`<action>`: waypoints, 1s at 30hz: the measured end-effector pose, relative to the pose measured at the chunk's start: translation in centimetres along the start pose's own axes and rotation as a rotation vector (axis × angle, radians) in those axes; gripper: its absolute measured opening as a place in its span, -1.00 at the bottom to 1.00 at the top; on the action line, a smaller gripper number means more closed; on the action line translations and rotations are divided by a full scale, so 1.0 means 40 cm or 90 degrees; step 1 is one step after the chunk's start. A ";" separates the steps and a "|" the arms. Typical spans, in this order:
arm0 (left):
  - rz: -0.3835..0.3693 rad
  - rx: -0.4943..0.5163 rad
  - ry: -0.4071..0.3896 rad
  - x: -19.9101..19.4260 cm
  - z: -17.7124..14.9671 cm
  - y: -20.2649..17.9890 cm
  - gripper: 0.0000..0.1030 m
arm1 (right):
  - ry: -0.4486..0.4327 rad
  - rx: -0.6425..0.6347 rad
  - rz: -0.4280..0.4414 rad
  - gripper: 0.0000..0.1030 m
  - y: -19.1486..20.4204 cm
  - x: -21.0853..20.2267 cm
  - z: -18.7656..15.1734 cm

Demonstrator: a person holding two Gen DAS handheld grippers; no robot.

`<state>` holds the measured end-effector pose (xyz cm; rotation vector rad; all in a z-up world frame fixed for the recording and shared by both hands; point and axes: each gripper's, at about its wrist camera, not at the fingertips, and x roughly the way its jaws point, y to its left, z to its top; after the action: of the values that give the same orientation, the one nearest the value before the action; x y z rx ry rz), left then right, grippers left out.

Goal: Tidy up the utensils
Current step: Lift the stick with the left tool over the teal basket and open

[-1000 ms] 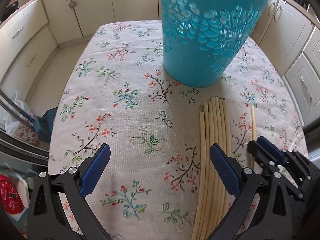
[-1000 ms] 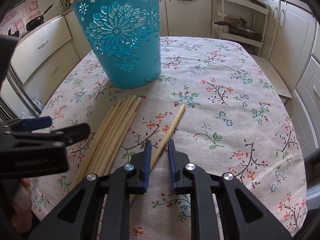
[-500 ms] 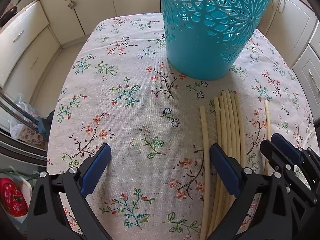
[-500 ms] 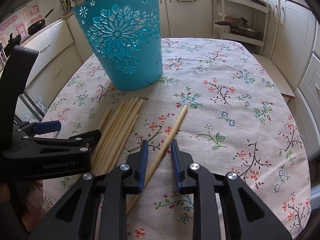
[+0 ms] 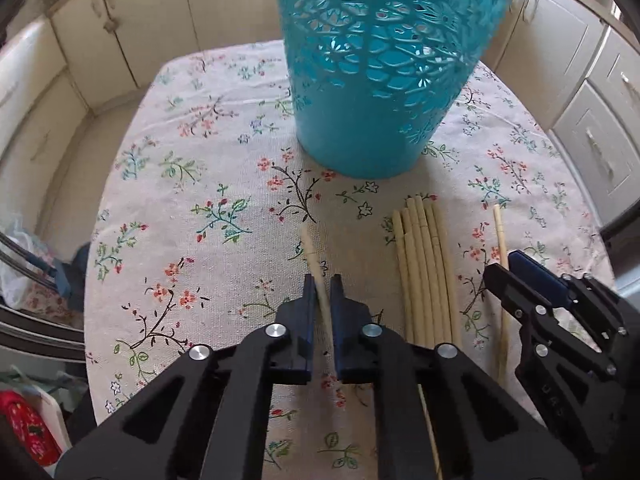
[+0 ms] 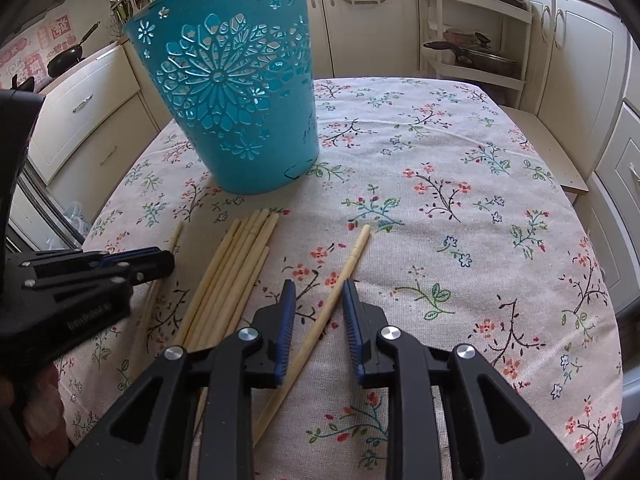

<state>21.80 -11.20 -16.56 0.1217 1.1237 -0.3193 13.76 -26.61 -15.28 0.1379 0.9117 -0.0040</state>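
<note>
A single chopstick sits pinched between the pads of the left tool, its tip poking out toward the far side, lying on the floral counter apart from the others, to the left of them. Just right of it lies the bundle of chopsticks, packed side by side, their far ends close to the teal basket standing upright at the far middle. Over on the right, a lone chopstick lies slanted between the pads of the right tool, and those pads stand clear of it on both sides, parted and not gripping. In the right tool's view, the left tool shows at the left edge, beside the bundle. Cream cabinets ring the counter.
</note>
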 end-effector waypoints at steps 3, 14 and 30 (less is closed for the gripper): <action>-0.035 -0.030 0.011 -0.015 0.014 0.054 -0.91 | -0.001 0.008 0.009 -0.50 -0.004 0.000 0.000; -0.135 -0.090 -0.154 -0.331 0.073 0.144 -0.91 | -0.003 0.019 0.023 -0.49 -0.011 -0.002 -0.001; -0.085 -0.107 -0.528 -0.537 0.385 0.017 -0.90 | -0.005 0.021 0.034 -0.42 -0.014 -0.004 -0.004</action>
<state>26.89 -10.41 9.36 -0.2236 0.3302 -0.3465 13.48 -27.15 -15.31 0.1927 0.9007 0.0301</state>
